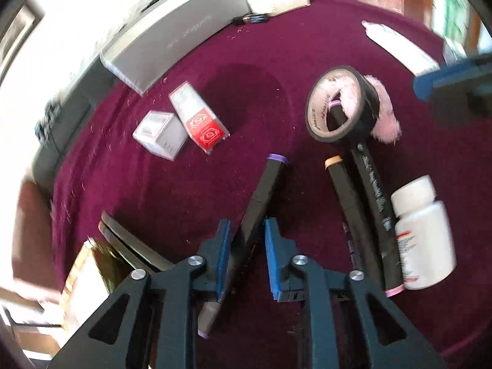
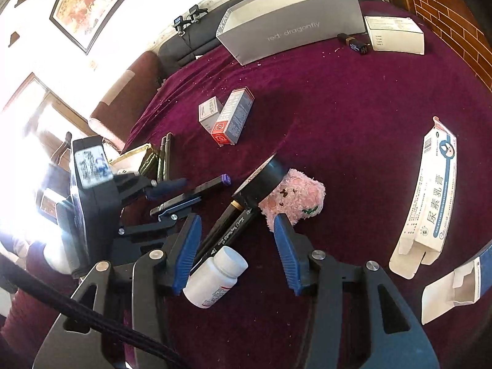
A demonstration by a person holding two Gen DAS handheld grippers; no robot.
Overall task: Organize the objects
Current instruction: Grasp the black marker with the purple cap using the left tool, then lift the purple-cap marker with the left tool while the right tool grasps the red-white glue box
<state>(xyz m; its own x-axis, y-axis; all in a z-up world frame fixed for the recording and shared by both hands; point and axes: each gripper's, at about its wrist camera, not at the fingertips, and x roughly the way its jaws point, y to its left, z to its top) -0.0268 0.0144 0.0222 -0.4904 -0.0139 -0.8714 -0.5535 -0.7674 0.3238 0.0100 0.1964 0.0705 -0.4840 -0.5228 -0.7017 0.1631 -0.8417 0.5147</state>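
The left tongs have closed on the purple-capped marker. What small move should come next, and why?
Probably lift the purple-capped marker straight up off the red cloth. The left tongs look shut on its barrel, and it lies apart from the two other markers beside the tape roll, so a short lift should disturb nothing.

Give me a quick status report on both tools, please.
Left tool shut on purple-capped marker. Right tool open above white bottle. Two markers alongside.

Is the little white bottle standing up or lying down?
Lying down. The white bottle rests on its side on the purple cloth, its cap pointing sideways, beside the black markers.
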